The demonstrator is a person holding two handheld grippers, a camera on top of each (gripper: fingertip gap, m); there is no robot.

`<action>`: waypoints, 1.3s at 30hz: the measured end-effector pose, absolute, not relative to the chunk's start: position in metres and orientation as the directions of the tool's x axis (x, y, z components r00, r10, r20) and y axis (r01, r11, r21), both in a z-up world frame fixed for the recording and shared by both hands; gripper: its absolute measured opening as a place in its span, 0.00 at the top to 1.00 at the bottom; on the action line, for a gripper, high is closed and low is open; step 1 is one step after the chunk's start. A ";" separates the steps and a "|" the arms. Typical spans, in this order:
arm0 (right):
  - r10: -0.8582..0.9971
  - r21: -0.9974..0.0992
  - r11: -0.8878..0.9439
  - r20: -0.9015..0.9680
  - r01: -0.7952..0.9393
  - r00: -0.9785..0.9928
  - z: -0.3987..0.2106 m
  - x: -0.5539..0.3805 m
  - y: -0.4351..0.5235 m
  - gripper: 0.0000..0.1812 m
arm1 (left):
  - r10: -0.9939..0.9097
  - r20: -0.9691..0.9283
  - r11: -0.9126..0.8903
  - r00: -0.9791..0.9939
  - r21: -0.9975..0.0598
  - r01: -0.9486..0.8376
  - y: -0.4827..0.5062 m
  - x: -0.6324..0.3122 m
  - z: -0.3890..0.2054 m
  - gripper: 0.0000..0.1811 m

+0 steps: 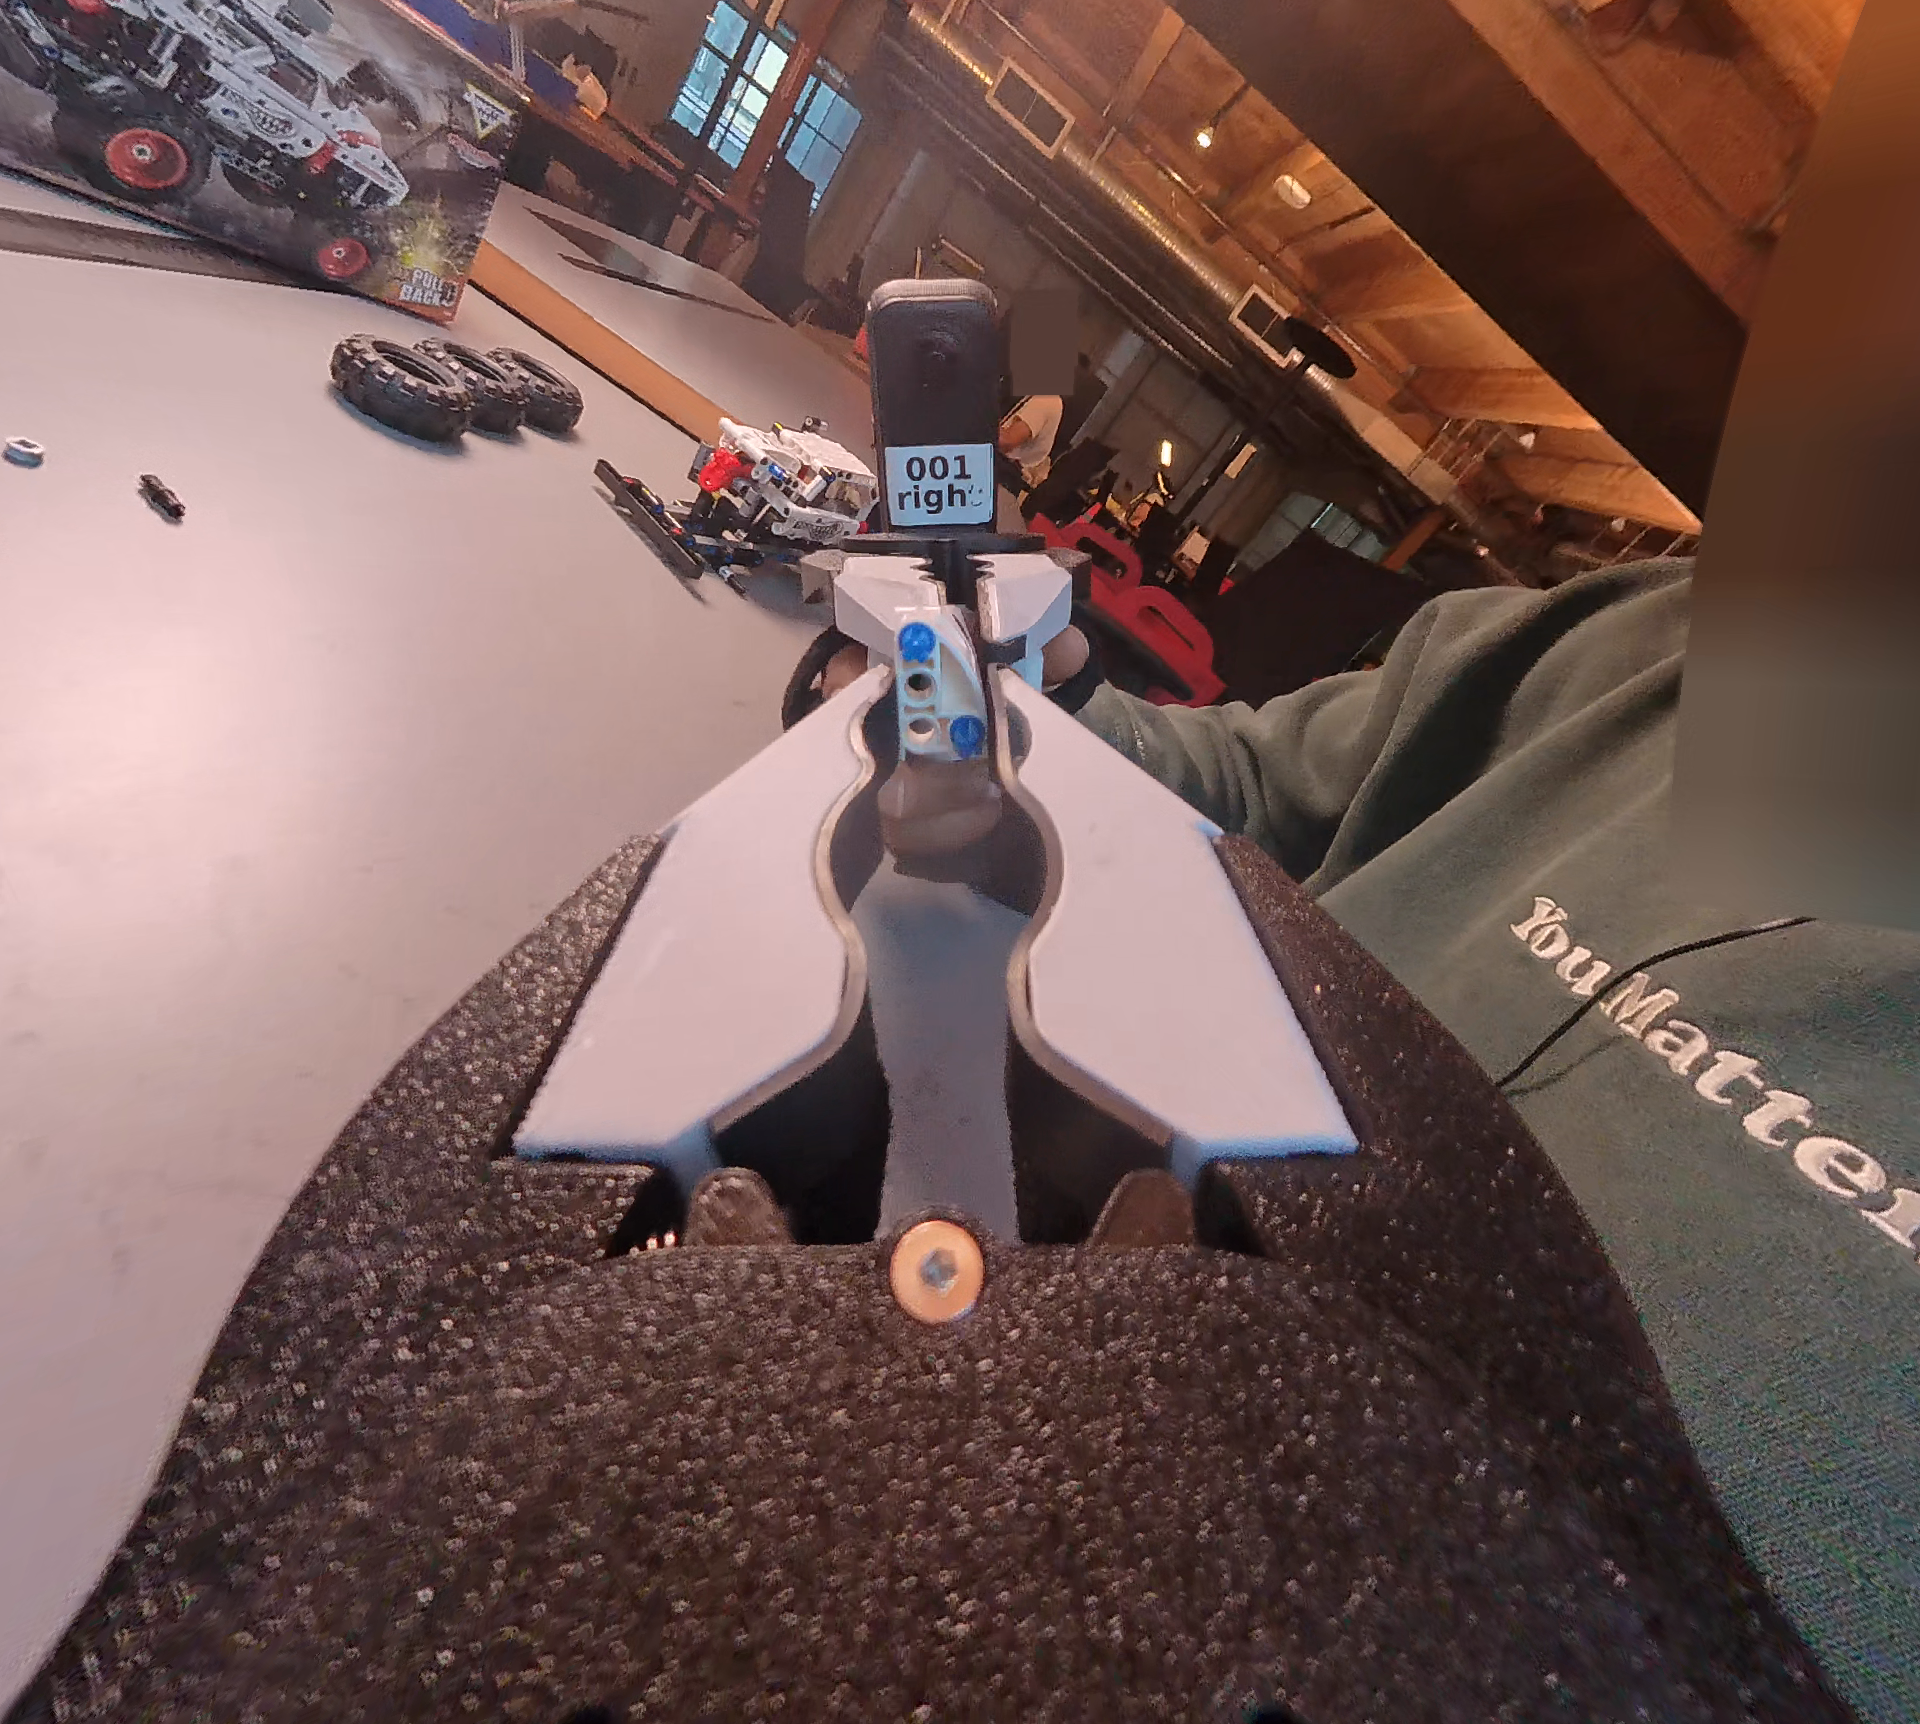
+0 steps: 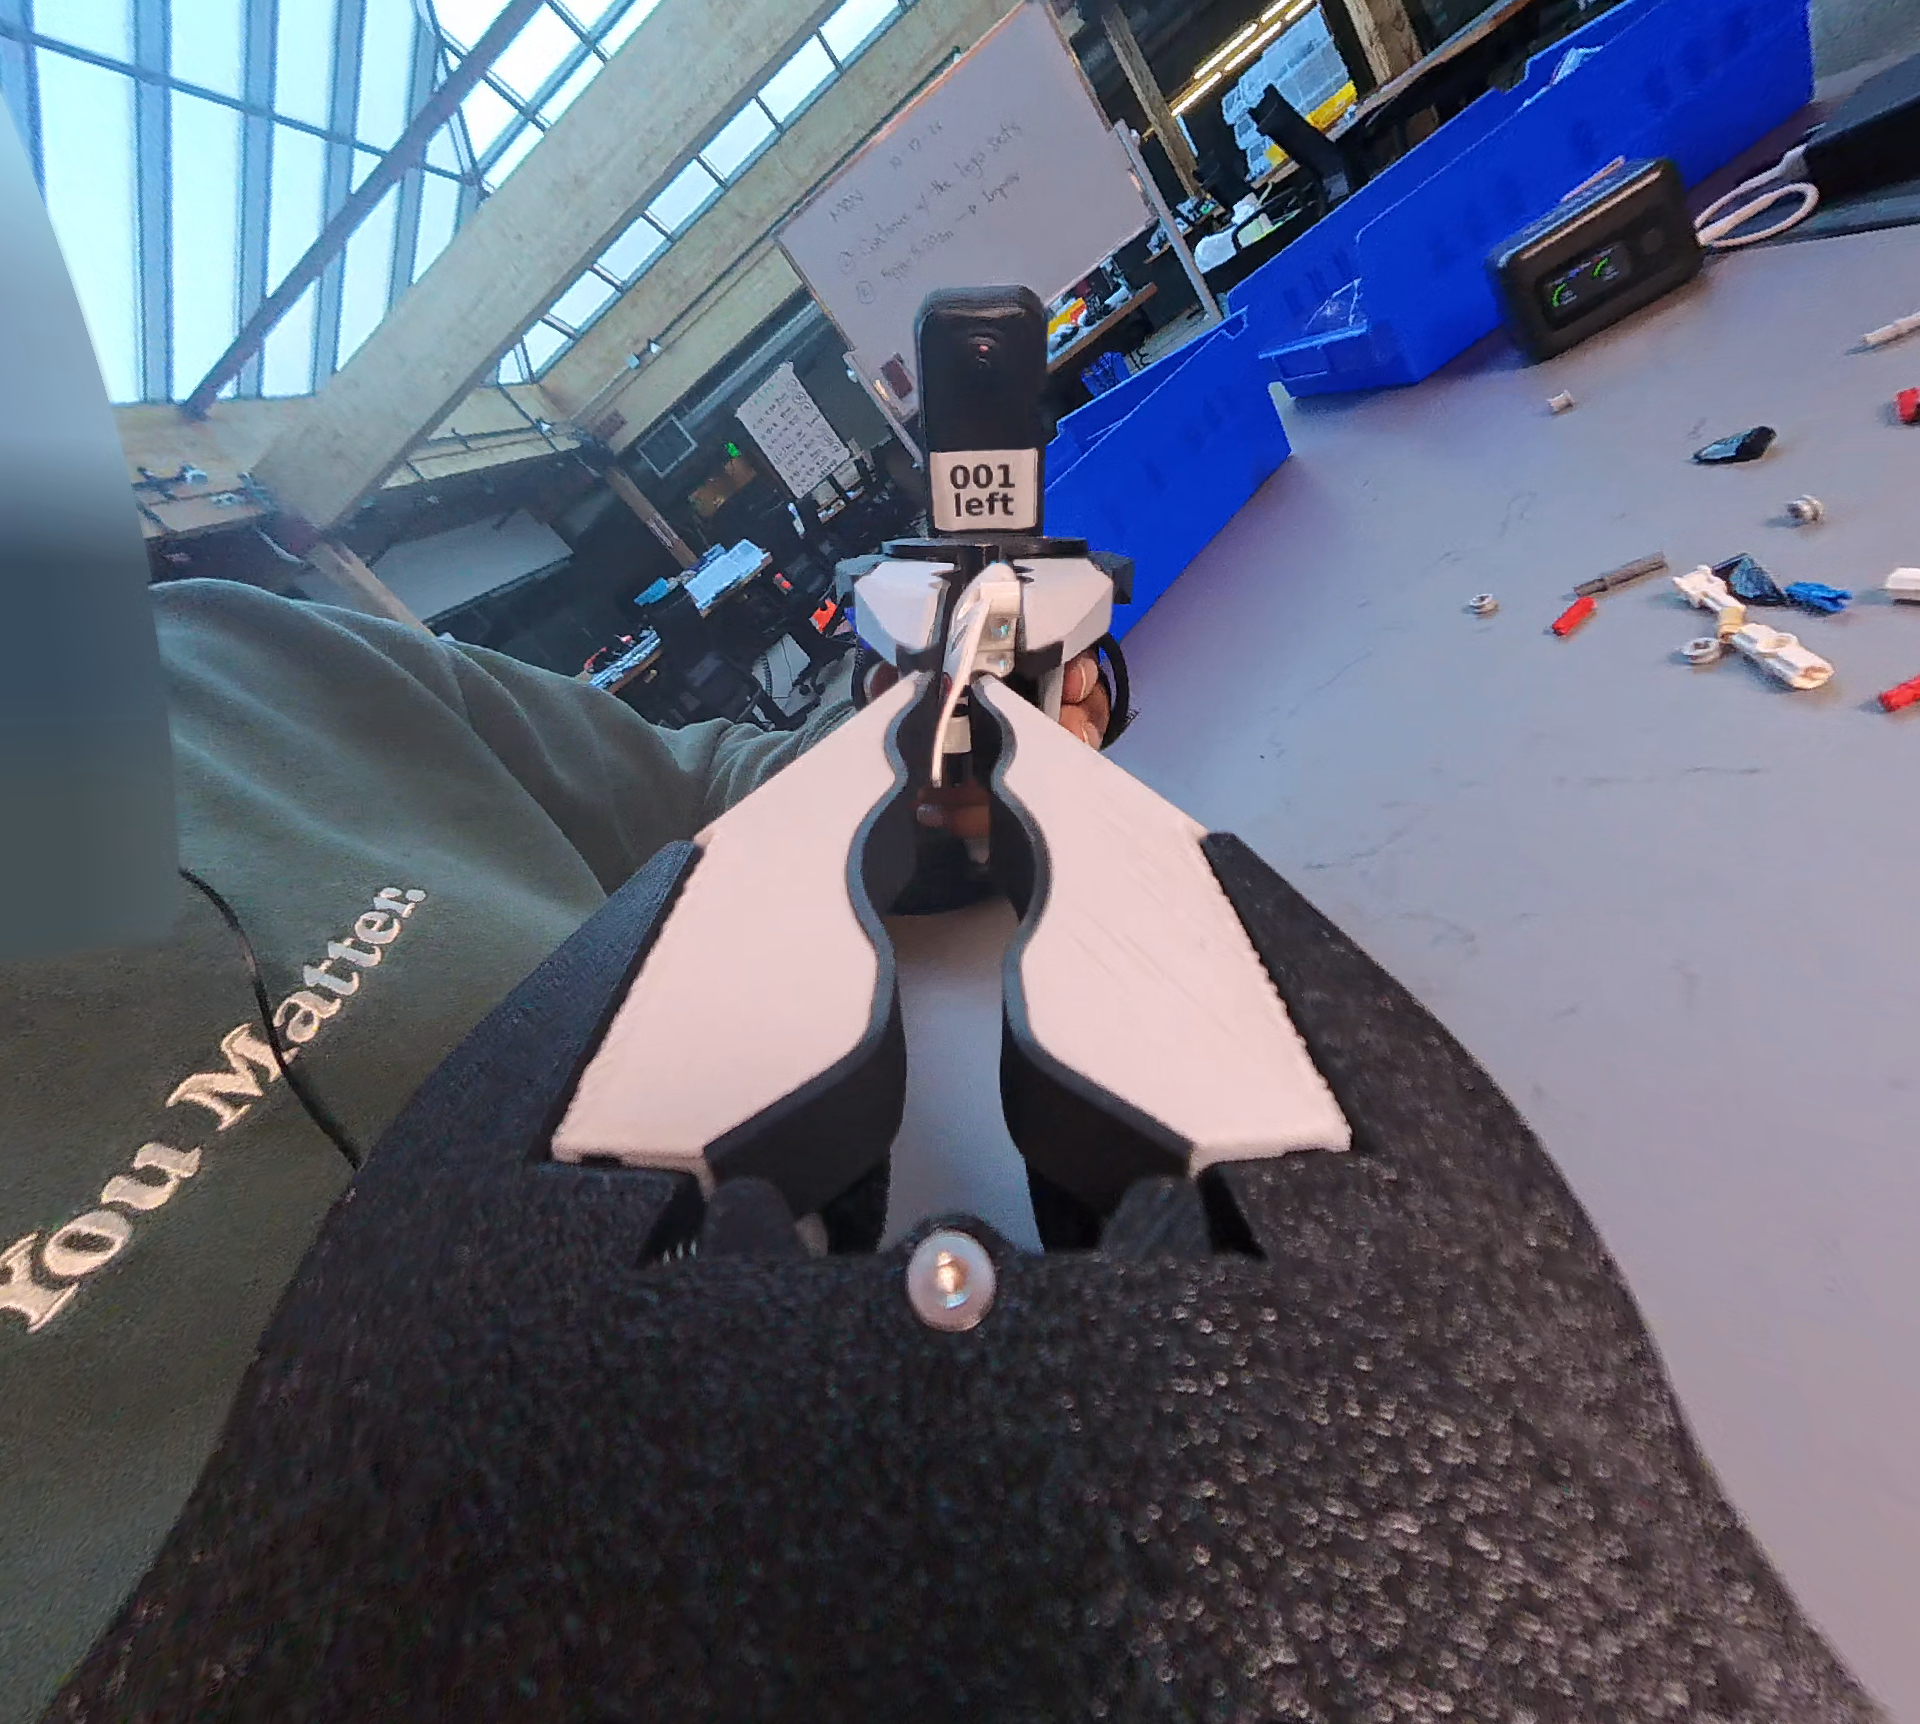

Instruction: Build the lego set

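Note:
A small white Lego panel piece point(image 1: 935, 698) with two blue pins is held in the air between my two grippers, which face each other tip to tip. My left gripper point(image 1: 938, 703) is shut on its near end. My right gripper point(image 1: 961, 599) faces it and clamps the far end. In the right wrist view the piece point(image 2: 971, 666) shows edge-on as a thin white strip between the tips of my right gripper point(image 2: 961, 713), and my left gripper point(image 2: 982, 609) is opposite it. The partly built white truck point(image 1: 779, 479) lies on the grey table point(image 1: 312, 739) behind.
The Lego set box point(image 1: 229, 64) stands at the far left with three black tyres point(image 1: 457, 386) in front of it and a small black pin point(image 1: 161, 495). Loose parts point(image 2: 1745, 625), blue bins point(image 2: 1558, 199) and a black power unit point(image 2: 1595, 272) are on the right. A green sleeve point(image 1: 1455, 739) is close.

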State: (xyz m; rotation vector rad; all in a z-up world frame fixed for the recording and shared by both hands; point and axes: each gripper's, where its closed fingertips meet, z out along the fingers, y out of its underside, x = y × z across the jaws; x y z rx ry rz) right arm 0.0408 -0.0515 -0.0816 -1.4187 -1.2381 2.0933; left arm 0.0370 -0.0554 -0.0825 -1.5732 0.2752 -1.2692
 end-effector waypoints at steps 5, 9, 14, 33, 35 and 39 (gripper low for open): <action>0.637 -0.776 -0.594 -0.614 0.210 -0.466 -0.080 0.042 -0.053 0.94 | -0.696 0.629 -0.451 0.347 -0.758 0.471 -0.055 0.033 -0.079 0.92; 0.636 -0.776 -0.593 -0.615 0.213 -0.466 -0.080 0.044 -0.052 0.97 | -0.702 0.616 -0.434 0.358 -0.768 0.470 -0.055 0.032 -0.077 0.92; 0.632 -0.774 -0.590 -0.619 0.229 -0.466 -0.082 0.044 -0.053 0.96 | -0.697 0.630 -0.433 0.342 -0.750 0.500 -0.054 0.028 -0.075 0.92; 0.699 -0.831 -0.529 -0.543 0.174 -0.465 -0.079 0.046 -0.052 1.00 | -0.713 0.606 -0.413 0.353 -0.770 0.487 -0.055 0.026 -0.074 0.92; 0.716 -0.851 -0.498 -0.511 0.166 -0.475 -0.078 0.048 -0.054 1.00 | -0.728 0.583 -0.398 0.362 -0.788 0.469 -0.057 0.028 -0.072 0.92; 0.740 -0.874 -0.463 -0.472 0.145 -0.480 -0.071 0.051 -0.057 0.97 | -0.768 0.503 -0.340 0.395 -0.844 0.414 -0.063 0.032 -0.069 0.92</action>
